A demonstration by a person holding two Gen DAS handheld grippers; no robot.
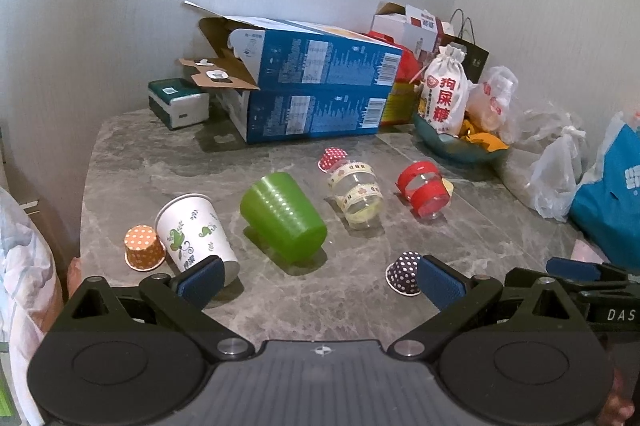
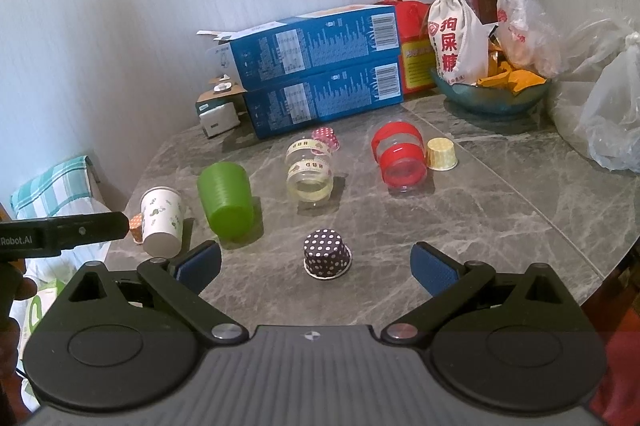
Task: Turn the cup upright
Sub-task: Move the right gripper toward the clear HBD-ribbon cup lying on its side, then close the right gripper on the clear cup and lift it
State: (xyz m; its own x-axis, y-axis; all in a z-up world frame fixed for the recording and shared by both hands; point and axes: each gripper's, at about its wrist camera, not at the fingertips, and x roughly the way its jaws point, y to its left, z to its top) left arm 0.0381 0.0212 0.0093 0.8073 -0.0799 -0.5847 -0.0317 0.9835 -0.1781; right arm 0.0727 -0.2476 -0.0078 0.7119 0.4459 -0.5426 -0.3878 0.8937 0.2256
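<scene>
Several cups sit upside down on the grey marble table (image 2: 500, 210): a green plastic cup (image 1: 284, 216) (image 2: 226, 198), a white paper cup with leaf print (image 1: 194, 232) (image 2: 162, 220), a clear cup with patterned tape (image 1: 356, 192) (image 2: 309, 170), a clear cup with red bands (image 1: 424, 188) (image 2: 399, 158), and small paper cups: dark dotted (image 1: 404, 272) (image 2: 326, 252), orange dotted (image 1: 142, 247), pink dotted (image 2: 325, 138), yellow (image 2: 441, 154). My left gripper (image 1: 320, 278) is open and empty before the green cup. My right gripper (image 2: 318, 266) is open around the dark dotted cup, not touching.
Two stacked blue boxes (image 1: 320, 94) (image 2: 320, 66), a tissue pack (image 1: 178, 102), a teal bowl (image 2: 492, 98) with snacks and a white cloth pouch (image 2: 456, 34), and plastic bags (image 2: 612, 122) line the back and right. The table edge curves at left.
</scene>
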